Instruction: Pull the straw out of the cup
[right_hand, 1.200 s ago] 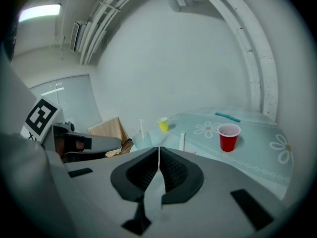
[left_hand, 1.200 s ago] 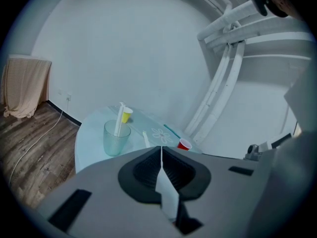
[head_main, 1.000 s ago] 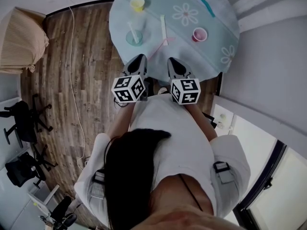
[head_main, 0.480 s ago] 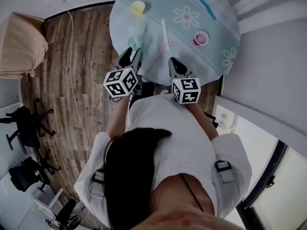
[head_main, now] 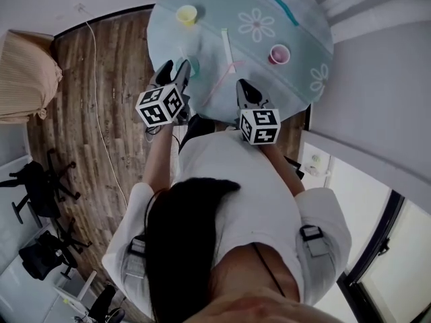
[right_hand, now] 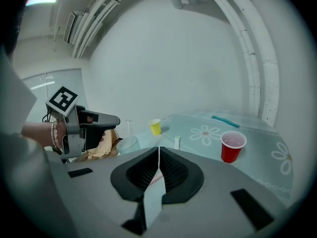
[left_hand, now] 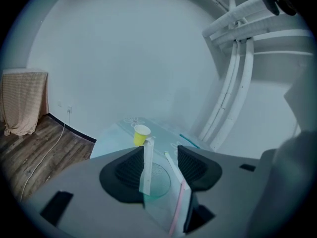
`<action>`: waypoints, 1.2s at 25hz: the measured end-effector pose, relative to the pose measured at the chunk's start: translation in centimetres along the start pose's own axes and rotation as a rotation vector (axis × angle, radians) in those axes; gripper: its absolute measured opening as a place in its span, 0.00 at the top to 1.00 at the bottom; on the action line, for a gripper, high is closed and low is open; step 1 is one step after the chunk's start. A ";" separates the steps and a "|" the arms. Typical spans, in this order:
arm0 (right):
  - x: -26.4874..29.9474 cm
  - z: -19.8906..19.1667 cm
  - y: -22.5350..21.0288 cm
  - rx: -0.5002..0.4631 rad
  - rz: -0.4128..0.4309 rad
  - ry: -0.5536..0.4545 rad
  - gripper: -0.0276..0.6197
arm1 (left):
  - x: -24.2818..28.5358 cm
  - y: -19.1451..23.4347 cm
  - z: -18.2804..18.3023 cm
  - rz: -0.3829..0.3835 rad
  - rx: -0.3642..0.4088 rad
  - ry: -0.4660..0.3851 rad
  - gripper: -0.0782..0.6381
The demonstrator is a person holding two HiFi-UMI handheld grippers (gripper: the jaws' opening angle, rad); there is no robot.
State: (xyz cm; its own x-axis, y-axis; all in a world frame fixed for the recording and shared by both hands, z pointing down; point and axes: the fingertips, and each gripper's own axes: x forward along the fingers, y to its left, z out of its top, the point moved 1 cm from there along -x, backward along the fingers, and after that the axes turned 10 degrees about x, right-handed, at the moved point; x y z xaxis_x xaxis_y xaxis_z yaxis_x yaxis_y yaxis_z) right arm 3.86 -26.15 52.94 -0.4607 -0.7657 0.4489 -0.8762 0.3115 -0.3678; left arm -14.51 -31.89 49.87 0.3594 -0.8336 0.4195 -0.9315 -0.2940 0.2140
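Note:
A clear cup with a teal rim stands near the table's left edge, and a white straw stands upright in it. My left gripper is at the cup's near left side. Its jaws are opening, and the cup and straw show between them with neither pad touching. My right gripper hovers over the table's near edge, shut with nothing in it. From the right gripper view the cup sits just beside the left gripper.
The round table has a pale blue flowered cloth. On it are a yellow cup, a red cup, a loose white straw, a pink straw and a teal straw. Wooden floor with a cable lies to the left.
My left gripper has moved left and forward to the clear cup, and its jaws have gone from shut to wide apart. The right gripper has stayed about where it was.

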 end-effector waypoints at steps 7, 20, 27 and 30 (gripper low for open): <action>0.9 0.1 -0.2 0.007 -0.020 0.006 0.91 | 1.8 1.2 -0.3 -0.002 0.014 0.043 0.60; 2.1 -0.1 -0.2 0.046 -0.043 0.020 0.91 | 4.6 2.0 -1.3 -0.023 0.034 0.128 0.60; 2.5 -0.2 -0.4 0.063 -0.063 0.029 0.91 | 5.9 2.0 -1.6 -0.039 0.047 0.160 0.61; 2.6 -0.1 -0.3 0.056 -0.067 0.025 0.91 | 6.1 2.2 -1.7 -0.030 0.045 0.162 0.63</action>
State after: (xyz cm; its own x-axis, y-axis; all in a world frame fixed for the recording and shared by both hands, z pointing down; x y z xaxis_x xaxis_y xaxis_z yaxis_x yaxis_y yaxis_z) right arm 2.89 -28.22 54.28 -0.4054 -0.7693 0.4938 -0.8961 0.2276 -0.3810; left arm -14.26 -36.86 54.38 0.3877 -0.7391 0.5508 -0.9206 -0.3409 0.1905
